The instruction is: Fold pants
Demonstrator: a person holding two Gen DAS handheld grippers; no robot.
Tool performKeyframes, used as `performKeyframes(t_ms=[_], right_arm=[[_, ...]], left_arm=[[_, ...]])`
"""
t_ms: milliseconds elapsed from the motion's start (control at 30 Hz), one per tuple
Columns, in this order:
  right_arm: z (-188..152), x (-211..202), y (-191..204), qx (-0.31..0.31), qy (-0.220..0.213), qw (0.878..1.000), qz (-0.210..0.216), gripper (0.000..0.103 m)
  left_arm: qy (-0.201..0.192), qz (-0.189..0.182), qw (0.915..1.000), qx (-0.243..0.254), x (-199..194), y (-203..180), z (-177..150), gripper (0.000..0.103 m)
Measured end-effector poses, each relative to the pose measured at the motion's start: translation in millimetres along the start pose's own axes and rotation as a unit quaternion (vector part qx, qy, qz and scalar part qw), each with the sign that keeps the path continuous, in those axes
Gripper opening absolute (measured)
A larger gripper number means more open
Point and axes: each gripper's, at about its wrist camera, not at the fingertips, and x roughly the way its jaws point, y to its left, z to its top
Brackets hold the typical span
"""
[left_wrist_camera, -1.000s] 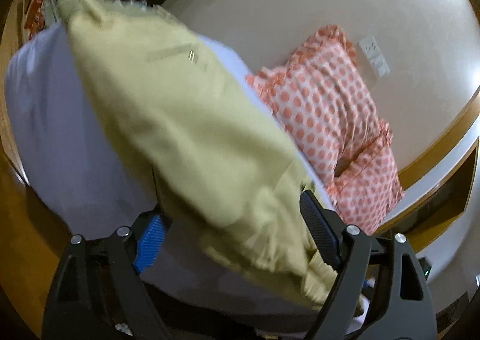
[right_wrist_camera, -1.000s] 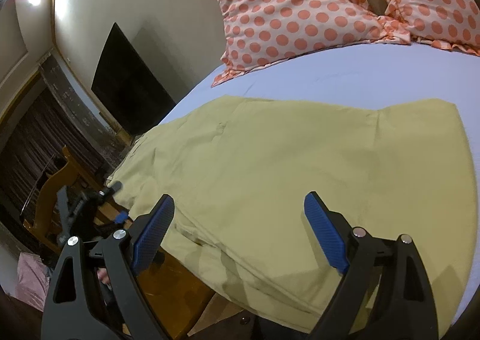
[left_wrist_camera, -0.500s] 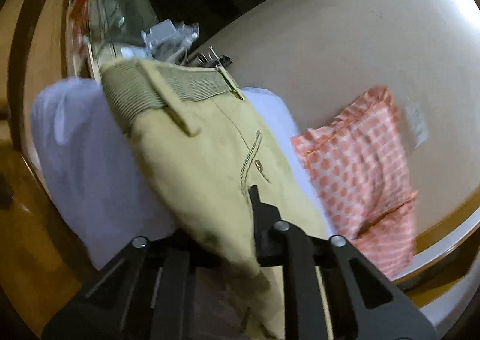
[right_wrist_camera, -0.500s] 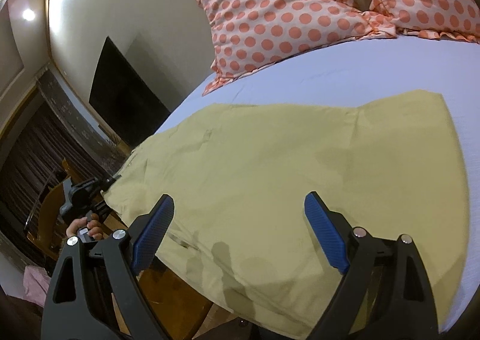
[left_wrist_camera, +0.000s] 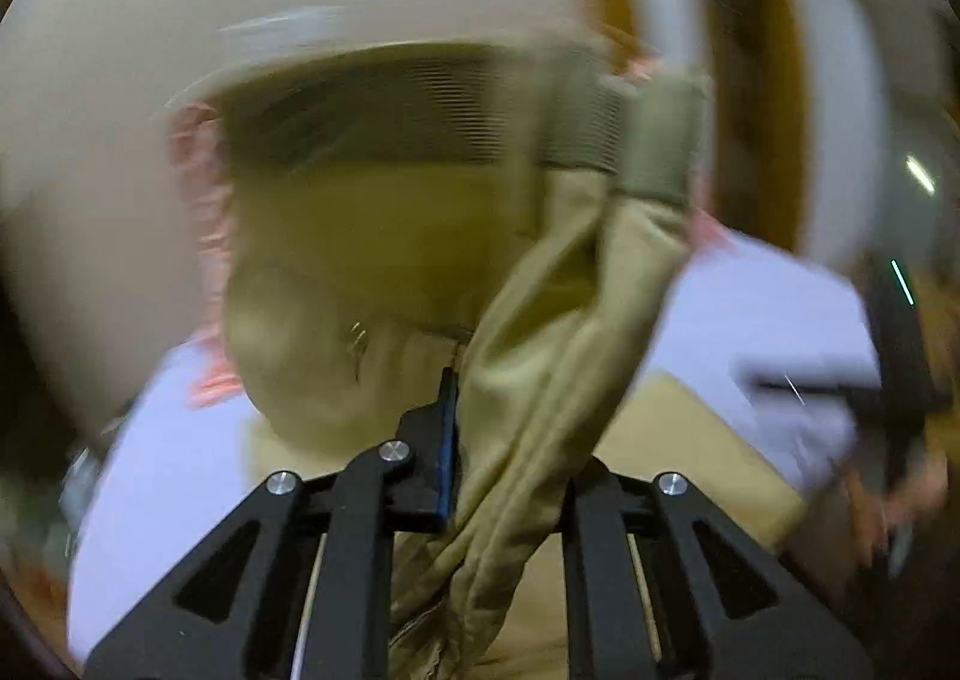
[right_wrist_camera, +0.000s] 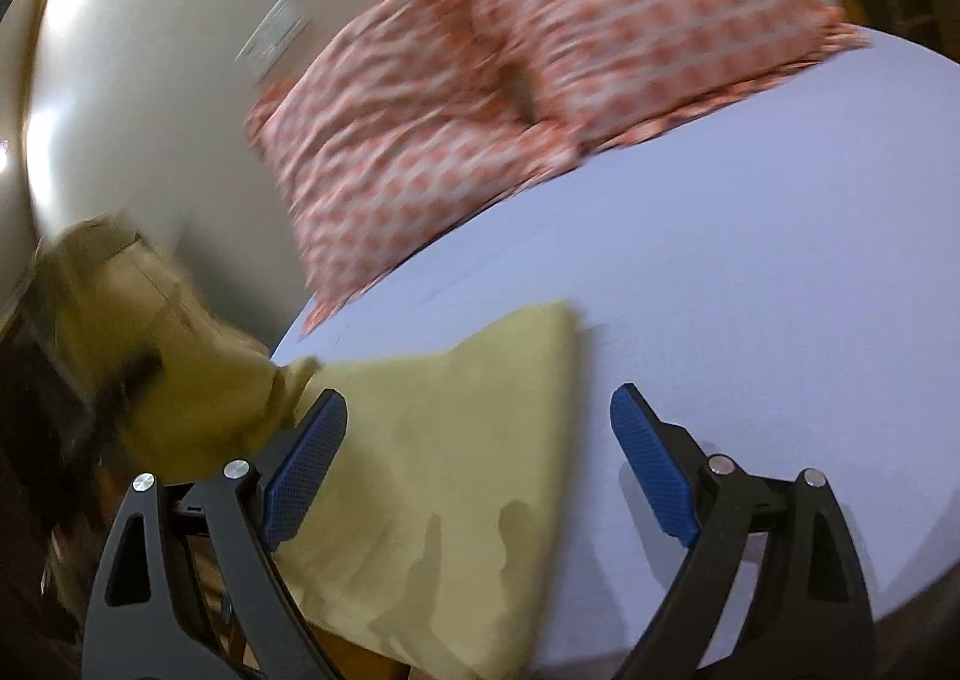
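The khaki pants (right_wrist_camera: pixel 432 476) lie partly on the pale blue bed sheet (right_wrist_camera: pixel 750 290). My left gripper (left_wrist_camera: pixel 510 440) is shut on a bunch of the pants' fabric and holds the waistband end (left_wrist_camera: pixel 420 122) raised in the air; that view is blurred. In the right wrist view the raised waist end (right_wrist_camera: pixel 150 332) hangs at the left with the left gripper dark behind it. My right gripper (right_wrist_camera: pixel 480 470) is open and empty, low over the leg end of the pants near the bed's front edge.
Two pillows with orange dots (right_wrist_camera: pixel 510 80) lie at the head of the bed against the cream wall (right_wrist_camera: pixel 150 50). A wooden bed frame edge (left_wrist_camera: pixel 750 80) shows in the left wrist view. The floor lies below the bed's front edge.
My left gripper has closed on the pants and lifted and swung the waist end up over the bed. My right gripper has shifted right toward the leg end, still open.
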Motion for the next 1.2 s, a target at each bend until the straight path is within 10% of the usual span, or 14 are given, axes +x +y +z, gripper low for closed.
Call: performKeyframes(t_ms=[167,333,567,800,933,1000,1067,1133,1200], right_arm=[[12,-11,-28,0.035,0.001,0.999,0.003,0.092],[13,20,-31,0.037,0.066,0.997,0.023,0.088],[9,57,-25,-0.002,0.136,0.991,0.013,0.053],[10,76,-22,-0.009,0.142,0.989,0.038,0.049],[12,79,-22,-0.024,0.151,0.987,0.052,0.049],[11,82,-23,-0.02,0.16,0.985,0.064,0.027],[11,87,-33,0.023,0.178,0.978,0.109,0.018],[14,91,-42,0.066,0.189,0.969,0.144,0.016],[21,92,-42,0.078,0.193,0.965,0.158,0.015]], left_arm=[[0.1,-0.083,0.9889,0.072,53,-68,-47,0.013],[0.091,-0.074,0.9883,0.098,40,-81,-60,0.021],[0.081,-0.162,0.9817,-0.059,-3,-3,-53,0.06],[0.119,-0.032,0.9671,-0.223,34,127,-71,0.062],[0.187,-0.049,0.9528,-0.234,77,146,-80,0.062],[0.206,-0.076,0.9442,-0.246,90,146,-88,0.064],[0.21,-0.084,0.9438,-0.241,98,144,-83,0.057],[0.214,-0.09,0.9405,-0.249,99,146,-81,0.019],[0.221,-0.089,0.9378,-0.252,101,152,-76,0.006]])
